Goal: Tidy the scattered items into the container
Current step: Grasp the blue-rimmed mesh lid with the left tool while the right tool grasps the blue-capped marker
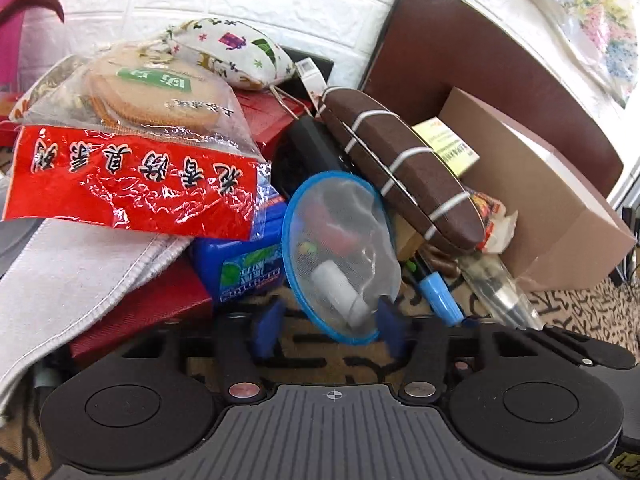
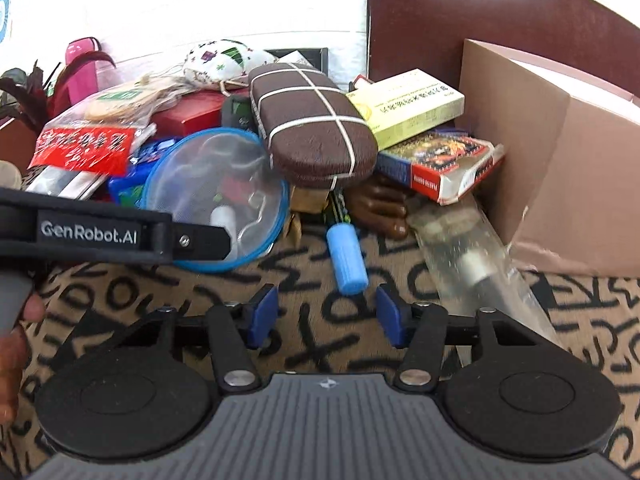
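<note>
A: So, where is the left gripper point(image 1: 330, 330) now?

B: Its jaws sit half open around the lower rim of the blue-rimmed mesh pouch point(image 1: 340, 256), at the front of the pile on the patterned cloth point(image 2: 312, 344); whether the pads press yet I cannot tell

A: How should it handle?

B: Light and soft, I judge; the mesh gives, so pinch the stiffer rim

A: And the right gripper point(image 2: 326, 316)?

B: Half open on nothing, just short of the blue marker point(image 2: 346, 264). That looks stiff, light and smooth; grip across the barrel. The cardboard box point(image 2: 568, 152) stands right
</note>
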`<state>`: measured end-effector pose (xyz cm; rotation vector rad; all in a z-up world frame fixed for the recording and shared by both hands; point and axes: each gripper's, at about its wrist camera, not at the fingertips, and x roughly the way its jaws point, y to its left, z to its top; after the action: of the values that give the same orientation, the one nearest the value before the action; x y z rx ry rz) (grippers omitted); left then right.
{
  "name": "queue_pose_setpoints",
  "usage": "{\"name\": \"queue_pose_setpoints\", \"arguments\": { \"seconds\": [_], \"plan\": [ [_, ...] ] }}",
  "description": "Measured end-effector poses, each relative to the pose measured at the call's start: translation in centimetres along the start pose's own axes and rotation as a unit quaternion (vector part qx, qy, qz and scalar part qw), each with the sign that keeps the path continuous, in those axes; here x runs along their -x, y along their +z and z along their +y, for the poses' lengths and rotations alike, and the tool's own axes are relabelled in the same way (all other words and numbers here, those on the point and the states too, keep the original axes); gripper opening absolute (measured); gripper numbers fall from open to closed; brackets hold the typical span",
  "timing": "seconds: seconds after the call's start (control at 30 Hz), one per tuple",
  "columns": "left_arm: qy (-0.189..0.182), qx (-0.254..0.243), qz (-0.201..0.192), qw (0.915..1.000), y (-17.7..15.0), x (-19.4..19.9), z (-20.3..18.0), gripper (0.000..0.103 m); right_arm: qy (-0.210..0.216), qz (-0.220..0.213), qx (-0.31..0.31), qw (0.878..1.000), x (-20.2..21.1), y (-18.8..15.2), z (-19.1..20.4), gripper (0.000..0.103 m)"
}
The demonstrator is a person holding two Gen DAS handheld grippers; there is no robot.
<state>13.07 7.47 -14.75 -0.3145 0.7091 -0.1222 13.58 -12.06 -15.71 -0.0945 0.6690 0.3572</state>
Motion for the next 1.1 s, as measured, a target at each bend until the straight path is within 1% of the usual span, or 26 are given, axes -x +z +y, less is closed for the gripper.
{"name": "queue_pose_setpoints", "arguments": {
  "seconds": [0.03,0.07,0.1,0.13,0.17,0.2,0.23,0.37,0.53,0.6,0.83,0.93,0.97,1.0,1.03,1.1],
  "plan": [
    [-0.002,0.007,0.001,1.0000,0.2,-0.1,0.1,0.036,-0.002,-0.002,0.000,1.000,-0.2,0.1,0.0,0.048],
    [-0.006,0.017,0.002,0.9998,0.3,-0.2,0.3,0.024,-0.004,-0.005,-0.001,1.000,-0.4,0.3,-0.1,0.038],
    [-0.006,0.030,0.002,0.9995,0.4,-0.2,0.4,0.014,-0.010,-0.008,-0.002,1.000,-0.5,0.3,-0.2,0.033],
    [-0.001,0.038,0.001,0.9993,0.5,-0.1,0.6,0.008,-0.020,-0.009,-0.002,1.000,-0.5,0.4,-0.2,0.018],
    [0.000,0.040,-0.001,0.9992,0.5,0.1,0.7,0.003,-0.027,-0.009,-0.003,1.000,-0.5,0.4,-0.3,0.019],
    [-0.002,0.041,-0.002,0.9992,0.4,0.5,0.8,0.001,-0.023,-0.008,-0.010,1.000,-0.3,0.3,-0.4,0.019],
    [-0.005,0.042,-0.001,0.9991,0.3,0.9,0.9,0.000,-0.020,-0.007,-0.017,1.000,0.0,0.2,-0.5,0.019],
    [-0.013,0.028,-0.010,0.9995,-1.0,3.9,0.6,0.000,-0.006,0.004,-0.021,1.000,1.9,-0.9,-0.2,0.017],
    [-0.010,-0.018,-0.001,0.9998,-3.9,8.1,-0.3,0.000,0.017,0.020,-0.035,0.999,5.8,-3.5,0.2,0.017],
    [-0.010,-0.029,0.003,0.9995,-5.1,9.6,-0.5,0.000,0.026,0.027,-0.040,0.998,7.5,-4.7,0.2,0.017],
    [-0.003,-0.039,0.027,0.9989,-8.9,13.1,-0.4,0.000,0.044,0.046,-0.051,0.997,12.3,-7.9,0.7,0.017],
    [-0.003,-0.047,0.028,0.9985,-9.6,14.0,-0.6,0.000,0.048,0.049,-0.059,0.996,13.5,-8.6,1.0,0.017],
    [-0.004,-0.047,0.028,0.9985,-9.8,14.3,-0.6,0.001,0.048,0.049,-0.059,0.996,13.8,-8.8,1.1,0.017],
    [-0.006,-0.048,0.027,0.9985,-9.9,14.4,-0.6,0.016,0.048,0.049,-0.056,0.996,14.0,-8.9,1.2,0.018],
    [-0.008,-0.051,0.026,0.9984,-9.8,14.4,-0.7,0.024,0.048,0.050,-0.053,0.996,14.0,-9.0,1.3,0.018],
    [-0.001,-0.058,0.017,0.9982,-9.7,14.6,-1.0,0.025,0.044,0.050,-0.053,0.996,14.1,-8.9,1.3,0.018]
  ]
}}
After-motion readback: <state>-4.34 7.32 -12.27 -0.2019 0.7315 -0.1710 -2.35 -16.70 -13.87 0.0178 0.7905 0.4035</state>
